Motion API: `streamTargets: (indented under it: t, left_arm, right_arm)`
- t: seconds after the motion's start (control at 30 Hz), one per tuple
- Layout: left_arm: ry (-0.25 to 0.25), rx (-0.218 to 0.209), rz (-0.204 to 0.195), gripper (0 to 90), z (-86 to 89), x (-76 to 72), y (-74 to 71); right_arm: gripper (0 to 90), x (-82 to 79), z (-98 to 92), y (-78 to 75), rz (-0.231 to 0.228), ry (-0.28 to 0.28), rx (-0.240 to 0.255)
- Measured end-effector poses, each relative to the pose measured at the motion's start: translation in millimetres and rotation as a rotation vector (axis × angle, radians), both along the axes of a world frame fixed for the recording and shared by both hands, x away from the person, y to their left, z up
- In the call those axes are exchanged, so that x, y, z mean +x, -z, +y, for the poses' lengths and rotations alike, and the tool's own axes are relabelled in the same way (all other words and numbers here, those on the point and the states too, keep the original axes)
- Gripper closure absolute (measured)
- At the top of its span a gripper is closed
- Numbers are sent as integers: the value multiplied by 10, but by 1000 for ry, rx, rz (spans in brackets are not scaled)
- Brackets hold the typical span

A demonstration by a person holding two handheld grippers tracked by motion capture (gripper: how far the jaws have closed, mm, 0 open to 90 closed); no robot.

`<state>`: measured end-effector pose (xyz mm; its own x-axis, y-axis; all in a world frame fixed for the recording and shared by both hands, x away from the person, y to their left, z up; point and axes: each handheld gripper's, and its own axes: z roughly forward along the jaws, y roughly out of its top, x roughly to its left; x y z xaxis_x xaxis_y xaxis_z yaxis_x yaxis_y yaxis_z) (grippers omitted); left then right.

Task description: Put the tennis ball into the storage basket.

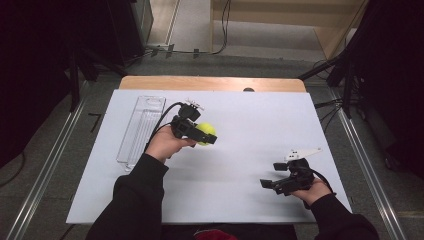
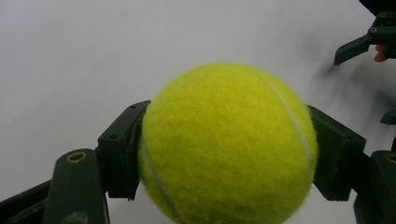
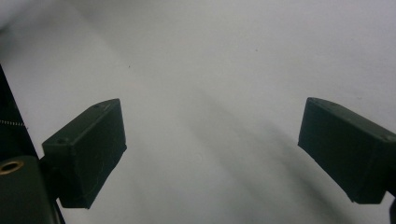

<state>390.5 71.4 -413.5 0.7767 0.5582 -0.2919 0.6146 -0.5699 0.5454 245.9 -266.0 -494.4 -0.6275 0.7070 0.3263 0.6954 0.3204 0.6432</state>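
Clamped between the 2 fingers of the left gripper point(image 1: 202, 134) is a yellow tennis ball point(image 2: 229, 144), held across its widest part with 1 pad pressed into the felt on each side. It is judged to be light, springy and slightly yielding, with a fuzzy cover that gives good friction, so a grip at the equator is likely to be kept without slipping. The left hand point(image 1: 165, 144) is seen above the white tabletop point(image 1: 240, 200), fingers pointed toward the right gripper point(image 1: 270, 184), whose fingers stand wide apart and empty, low over the tabletop. A clear tray point(image 1: 141, 127) lies beyond the left gripper's back.
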Motion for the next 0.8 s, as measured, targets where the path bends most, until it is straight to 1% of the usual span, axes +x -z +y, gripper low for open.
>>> streamTargets:
  t: [0.23,0.4,0.5,0.8]
  left_arm:
    - [-20,-7,-2,262,66,12,-49]
    - [-24,-16,-5,262,107,22,-76]
    - [-24,-8,-11,262,131,27,-97]
    - [-41,-16,-18,262,259,43,-201]
  right_arm:
    - [58,1,-1,0,0,-1,0]
    - [58,1,1,0,1,-1,0]
    - [58,1,2,-1,1,-3,2]
    - [58,1,-2,-4,2,-3,3]
